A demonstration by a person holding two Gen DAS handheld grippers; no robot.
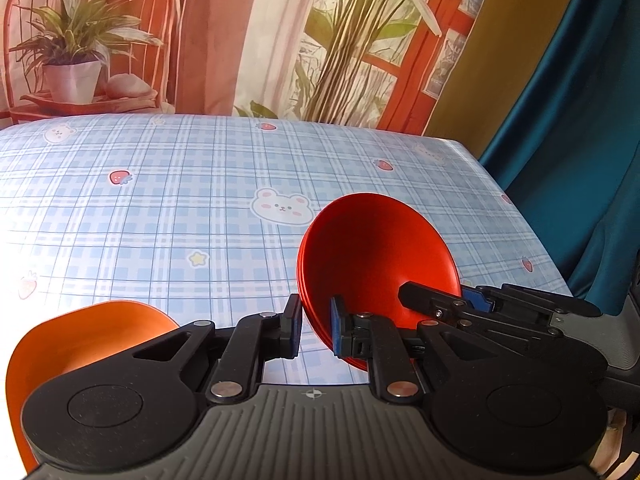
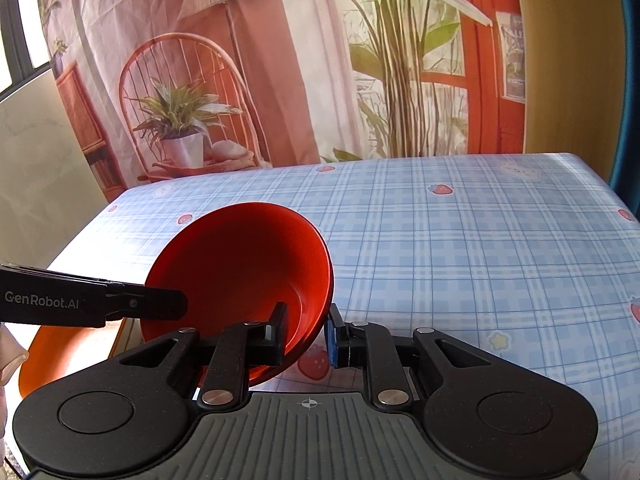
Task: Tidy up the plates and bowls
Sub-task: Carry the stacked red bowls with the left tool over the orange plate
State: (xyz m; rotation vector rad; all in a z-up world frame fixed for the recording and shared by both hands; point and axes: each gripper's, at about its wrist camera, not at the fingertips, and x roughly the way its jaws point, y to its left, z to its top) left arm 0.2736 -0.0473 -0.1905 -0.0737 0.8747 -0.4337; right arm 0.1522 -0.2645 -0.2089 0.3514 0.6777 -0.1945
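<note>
Fingers of both grippers (image 1: 316, 330) (image 2: 306, 334) pinch opposite rims of glossy round red bowl (image 2: 240, 268).

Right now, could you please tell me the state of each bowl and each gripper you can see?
Red bowl: lifted and tilted, gripped by the rim on two sides.
Orange bowl: low at the left, untouched.
Left gripper: shut on the red bowl's rim.
Right gripper: shut on the red bowl's rim.
</note>
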